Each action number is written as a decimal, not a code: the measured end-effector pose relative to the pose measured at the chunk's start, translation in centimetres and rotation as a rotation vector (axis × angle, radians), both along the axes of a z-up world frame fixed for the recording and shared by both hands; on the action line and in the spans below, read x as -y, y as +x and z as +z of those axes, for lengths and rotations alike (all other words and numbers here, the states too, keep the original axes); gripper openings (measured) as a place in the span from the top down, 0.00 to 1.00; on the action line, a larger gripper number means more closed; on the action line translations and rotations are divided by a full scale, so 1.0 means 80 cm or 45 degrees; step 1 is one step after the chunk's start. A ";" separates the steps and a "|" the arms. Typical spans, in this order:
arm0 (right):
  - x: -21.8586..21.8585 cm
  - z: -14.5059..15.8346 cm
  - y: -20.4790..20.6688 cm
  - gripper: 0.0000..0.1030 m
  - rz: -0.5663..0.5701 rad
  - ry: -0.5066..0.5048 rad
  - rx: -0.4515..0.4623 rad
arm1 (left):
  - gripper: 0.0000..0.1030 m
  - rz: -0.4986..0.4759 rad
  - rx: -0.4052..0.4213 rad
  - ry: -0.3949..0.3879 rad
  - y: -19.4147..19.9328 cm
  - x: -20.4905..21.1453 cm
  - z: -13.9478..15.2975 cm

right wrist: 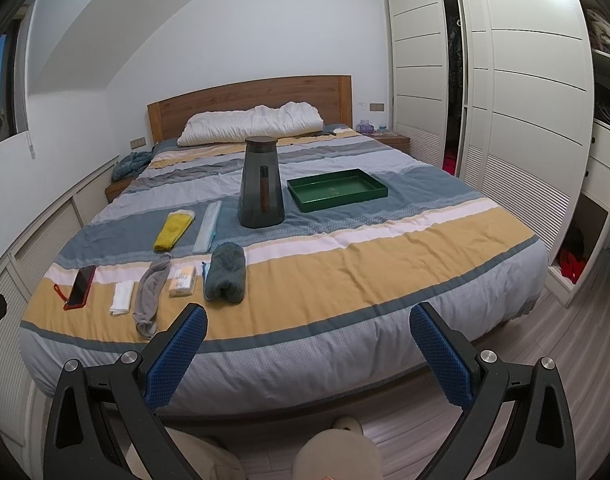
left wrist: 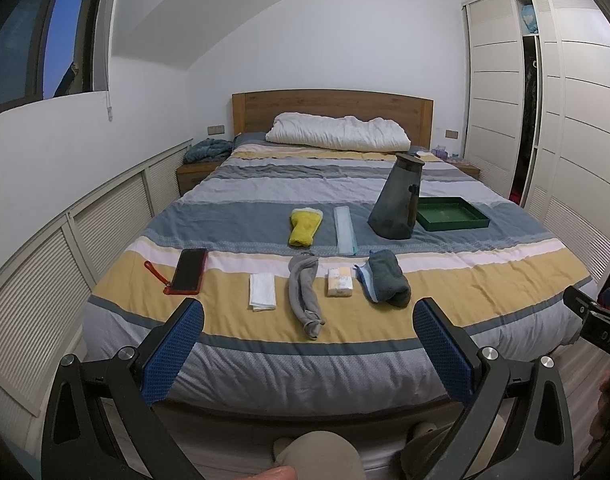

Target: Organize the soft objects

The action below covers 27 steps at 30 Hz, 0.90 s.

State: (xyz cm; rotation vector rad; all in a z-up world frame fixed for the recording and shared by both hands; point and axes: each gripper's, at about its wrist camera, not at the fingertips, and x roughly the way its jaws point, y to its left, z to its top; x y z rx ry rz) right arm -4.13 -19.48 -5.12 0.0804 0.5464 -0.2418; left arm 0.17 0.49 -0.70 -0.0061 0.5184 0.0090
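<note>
Down at 6 o'clock, left gripper (left wrist: 307, 318) wide apart, blue pads (left wrist: 173, 354) with nothing between them, held off the foot of the bed (left wrist: 345, 364). Same for the right gripper (right wrist: 307, 318): spread wide, nothing held, low at 6 o'clock in its own view. Just past the left gripper, a near row on the yellow stripe. At 9 o'clock in that row, a red phone (left wrist: 189, 271) lying flat. Next to it a small white folded cloth (left wrist: 261, 291), then a long grey sock (left wrist: 305, 294) in the middle, then a little tissue pack (left wrist: 339, 281), then a rolled dark grey towel (left wrist: 387, 282) toward 3 o'clock. All apart from each other, none touching. Farther up toward 12 o'clock, a yellow cloth (left wrist: 303, 227) and a thin pale blue strip (left wrist: 344, 230) side by side. To the right of those, a tall dark jug (left wrist: 397, 198) standing up, with a green tray (left wrist: 451, 213) just beside it at 2 o'clock. Far off at 12 o'clock, a white pillow (left wrist: 337, 133) against the wooden headboard (left wrist: 331, 106).
</note>
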 end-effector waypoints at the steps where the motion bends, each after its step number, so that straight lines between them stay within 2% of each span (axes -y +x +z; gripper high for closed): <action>1: 0.005 0.000 0.002 0.00 0.001 -0.001 0.000 | 0.01 0.002 -0.002 0.000 0.001 0.000 -0.001; 16: 0.005 -0.008 0.015 0.00 0.018 -0.005 -0.025 | 0.01 0.020 -0.045 0.024 0.018 0.005 -0.006; 27: -0.004 -0.017 0.056 0.00 0.050 -0.035 -0.061 | 0.01 0.040 -0.080 0.026 0.054 -0.004 -0.017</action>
